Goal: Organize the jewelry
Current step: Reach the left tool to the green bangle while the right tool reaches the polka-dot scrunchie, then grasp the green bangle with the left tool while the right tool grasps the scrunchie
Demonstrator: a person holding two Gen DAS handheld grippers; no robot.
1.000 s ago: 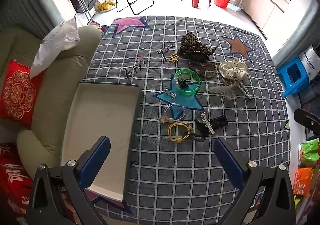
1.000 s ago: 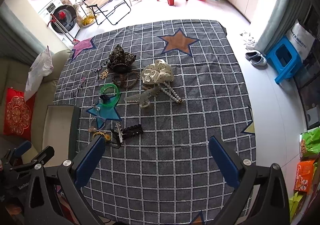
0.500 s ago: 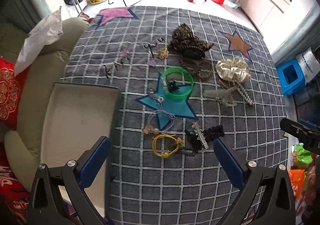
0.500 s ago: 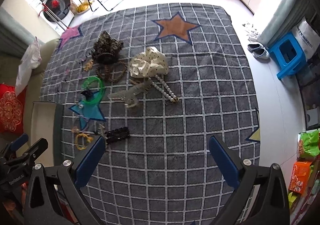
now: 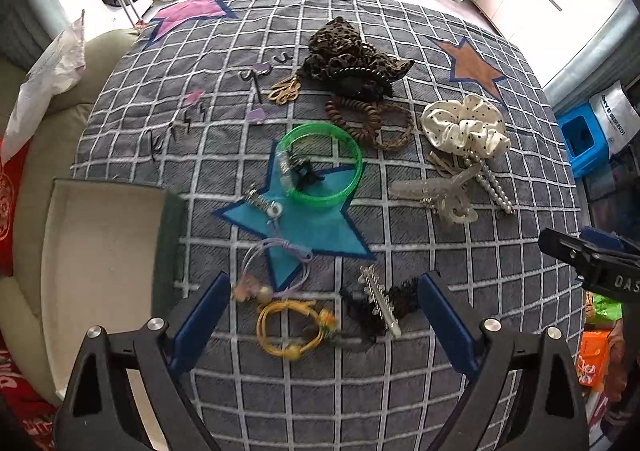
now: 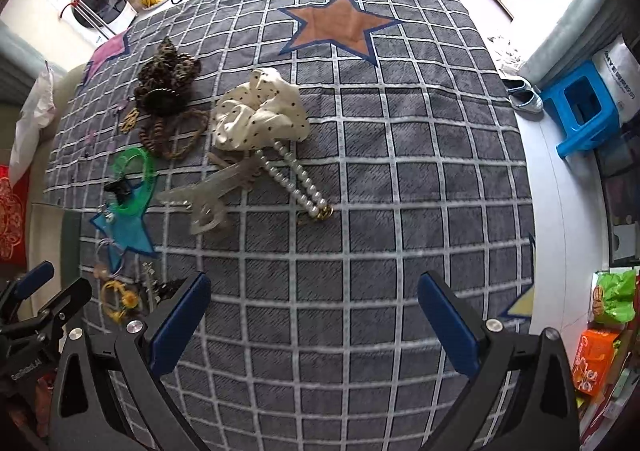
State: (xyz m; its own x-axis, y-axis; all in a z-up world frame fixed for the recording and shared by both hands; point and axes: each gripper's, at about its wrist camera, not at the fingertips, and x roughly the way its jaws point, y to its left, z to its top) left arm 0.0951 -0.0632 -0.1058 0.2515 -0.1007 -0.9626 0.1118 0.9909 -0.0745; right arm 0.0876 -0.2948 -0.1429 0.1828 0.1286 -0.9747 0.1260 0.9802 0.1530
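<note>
Hair and jewelry items lie on a grey checked cloth (image 5: 460,283). My left gripper (image 5: 324,315) is open and empty, just above a yellow hair tie (image 5: 292,327), with a black lace clip (image 5: 380,307) and a purple hair tie (image 5: 276,263) close by. Farther off lie a green bangle (image 5: 320,167), a clear claw clip (image 5: 444,191), a white dotted scrunchie (image 5: 464,127), a pearl clip (image 6: 296,179) and a leopard scrunchie (image 5: 344,51). My right gripper (image 6: 314,315) is open and empty over bare cloth. A white tray (image 5: 100,267) lies at the left.
A beige sofa (image 5: 24,155) with a red cushion (image 6: 12,215) borders the cloth at the left. A blue stool (image 6: 584,107) and snack packets (image 6: 600,347) stand at the right. The left gripper shows in the right wrist view (image 6: 36,311).
Both grippers have moved down and forward toward the cloth. The left one has shifted right, from over the tray to over the yellow hair tie. Both stay open.
</note>
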